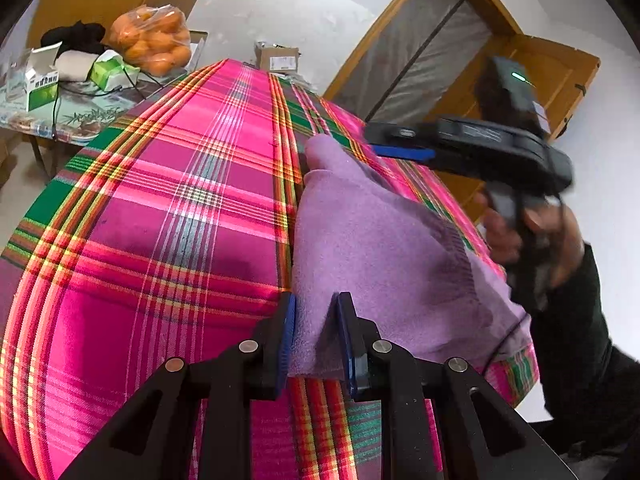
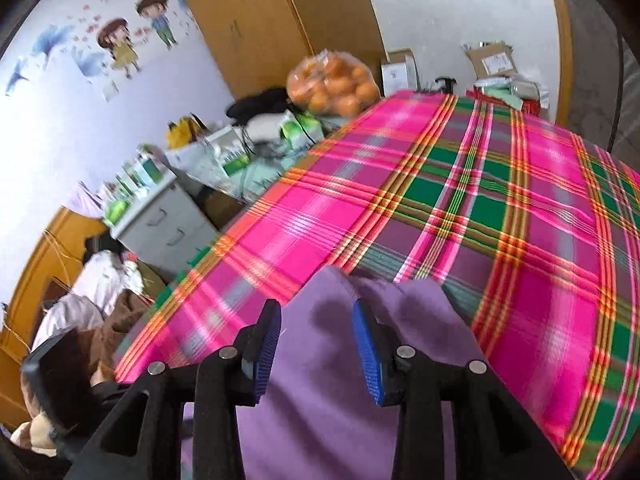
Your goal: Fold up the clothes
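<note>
A purple fleece garment (image 1: 384,256) lies on the pink and green plaid cloth (image 1: 168,208) that covers the table. My left gripper (image 1: 314,340) has its blue pads on either side of a raised fold at the garment's near edge and pinches it. My right gripper shows in the left wrist view (image 1: 404,152), above the garment's far right part. In the right wrist view the right gripper (image 2: 316,352) is open, its blue pads (image 2: 370,360) wide apart above the purple garment (image 2: 332,400), with nothing between them.
A bag of oranges (image 1: 154,42), small boxes (image 1: 40,84) and dark clothing sit on a side table beyond the plaid cloth's far left edge. A grey drawer cabinet (image 2: 172,224) stands left. A wooden door (image 1: 532,80) is at the right. The table edge (image 1: 516,372) drops off at the near right.
</note>
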The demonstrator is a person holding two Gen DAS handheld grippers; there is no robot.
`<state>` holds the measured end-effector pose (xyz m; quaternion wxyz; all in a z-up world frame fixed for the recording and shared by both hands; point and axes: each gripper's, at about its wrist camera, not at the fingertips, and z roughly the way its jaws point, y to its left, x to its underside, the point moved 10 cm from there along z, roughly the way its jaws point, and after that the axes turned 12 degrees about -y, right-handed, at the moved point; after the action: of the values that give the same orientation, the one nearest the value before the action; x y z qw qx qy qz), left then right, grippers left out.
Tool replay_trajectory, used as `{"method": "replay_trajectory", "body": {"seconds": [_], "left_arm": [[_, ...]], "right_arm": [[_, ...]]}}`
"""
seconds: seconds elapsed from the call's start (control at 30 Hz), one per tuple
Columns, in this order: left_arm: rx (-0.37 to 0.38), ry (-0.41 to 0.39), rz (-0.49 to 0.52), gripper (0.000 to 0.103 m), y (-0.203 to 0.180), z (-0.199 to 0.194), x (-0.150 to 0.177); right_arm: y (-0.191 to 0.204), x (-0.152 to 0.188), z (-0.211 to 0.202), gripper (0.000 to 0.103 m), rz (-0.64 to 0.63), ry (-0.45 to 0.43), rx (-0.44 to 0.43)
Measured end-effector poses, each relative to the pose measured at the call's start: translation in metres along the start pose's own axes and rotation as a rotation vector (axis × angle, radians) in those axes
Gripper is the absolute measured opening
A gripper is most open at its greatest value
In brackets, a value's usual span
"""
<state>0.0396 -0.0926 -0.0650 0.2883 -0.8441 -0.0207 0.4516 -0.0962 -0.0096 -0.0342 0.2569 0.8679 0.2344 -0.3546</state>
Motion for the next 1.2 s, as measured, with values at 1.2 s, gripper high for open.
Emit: {"method": "replay_trajectory", "body": {"seconds": [1.2], "left_arm": [[0.041, -0.005, 0.008, 0.009, 0.001, -0.02, 0.01]], "right_arm": [[-0.074, 0.043, -0.011, 0.0, 0.257, -0.011, 0.05]]}}
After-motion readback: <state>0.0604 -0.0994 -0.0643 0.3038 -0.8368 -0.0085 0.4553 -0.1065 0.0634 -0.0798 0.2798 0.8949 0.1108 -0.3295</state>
